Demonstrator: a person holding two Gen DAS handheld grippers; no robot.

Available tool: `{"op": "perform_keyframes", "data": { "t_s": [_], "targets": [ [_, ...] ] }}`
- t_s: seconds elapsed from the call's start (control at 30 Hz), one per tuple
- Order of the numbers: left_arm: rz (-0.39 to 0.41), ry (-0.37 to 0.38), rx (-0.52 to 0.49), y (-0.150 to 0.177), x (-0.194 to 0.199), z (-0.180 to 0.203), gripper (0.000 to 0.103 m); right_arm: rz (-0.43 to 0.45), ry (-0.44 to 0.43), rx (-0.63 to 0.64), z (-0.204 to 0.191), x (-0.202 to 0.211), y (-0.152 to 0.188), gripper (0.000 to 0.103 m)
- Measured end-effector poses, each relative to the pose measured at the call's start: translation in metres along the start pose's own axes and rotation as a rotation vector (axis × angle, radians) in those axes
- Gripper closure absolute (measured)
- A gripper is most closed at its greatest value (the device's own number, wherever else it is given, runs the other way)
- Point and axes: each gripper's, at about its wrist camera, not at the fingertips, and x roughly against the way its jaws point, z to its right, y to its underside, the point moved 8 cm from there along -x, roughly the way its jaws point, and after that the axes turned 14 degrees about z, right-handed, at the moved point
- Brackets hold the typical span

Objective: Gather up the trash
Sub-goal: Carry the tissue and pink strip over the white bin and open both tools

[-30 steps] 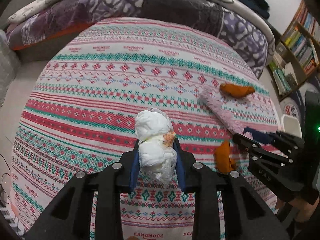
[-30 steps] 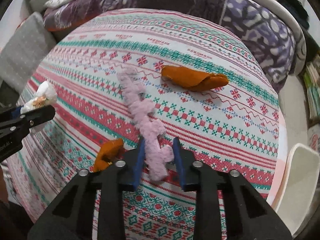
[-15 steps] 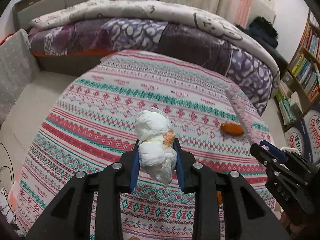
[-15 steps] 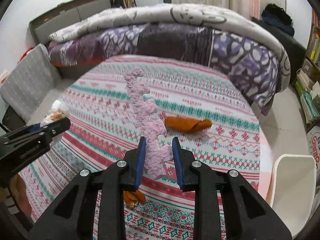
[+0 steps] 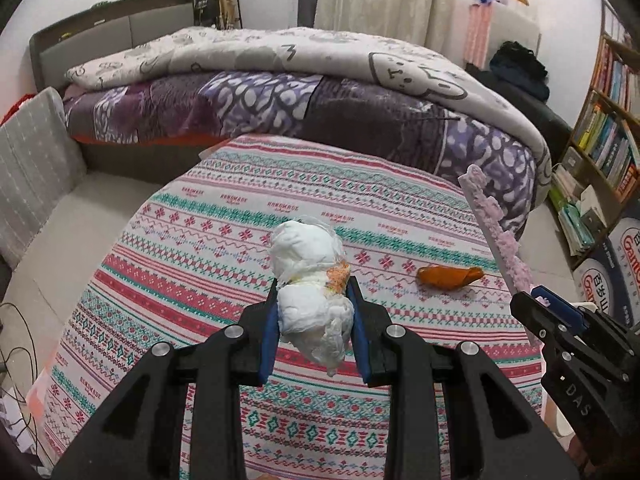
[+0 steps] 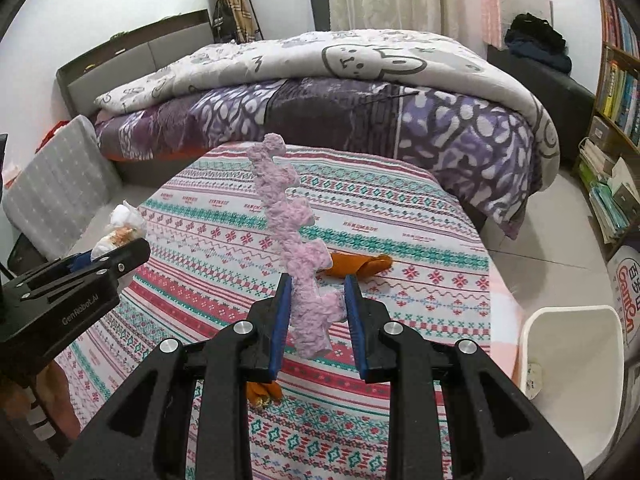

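My left gripper (image 5: 313, 312) is shut on a crumpled white tissue wad (image 5: 308, 276) with an orange stain, held above the patterned tablecloth (image 5: 224, 248). My right gripper (image 6: 314, 308) is shut on a long pink fuzzy strip (image 6: 286, 232) that stands upright above the table. The strip also shows in the left wrist view (image 5: 496, 236). An orange peel (image 5: 448, 276) lies on the cloth at the right, also in the right wrist view (image 6: 356, 265). A second orange peel (image 6: 262, 390) lies under my right gripper. A white bin (image 6: 576, 368) stands on the floor to the right.
A bed with a purple and grey quilt (image 6: 340, 92) stands behind the table. A bookshelf (image 5: 604, 136) lines the right wall. A grey cushion (image 6: 56, 184) leans at the left. The left gripper (image 6: 72, 284) shows at the left in the right wrist view.
Both grippers have lifted up and back from the table. The pink strip has come off the cloth and now hangs upright in my right gripper. The tissue wad stays held.
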Motion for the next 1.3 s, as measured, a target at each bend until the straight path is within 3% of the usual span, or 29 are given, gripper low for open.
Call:
{"op": "perform_keyframes", "data": {
  "t_s": [0.8, 1.3],
  "targets": [
    [0.047, 0.084, -0.094, 0.003, 0.018, 0.090, 0.072, 0.059, 0.115, -0.108, 0.082, 0.053, -0.010, 0.077],
    [0.042, 0.141, -0.149, 0.015, 0.025, 0.135, 0.072, 0.057, 0.277, -0.260, 0.168, 0.084, -0.001, 0.077]
  ]
}}
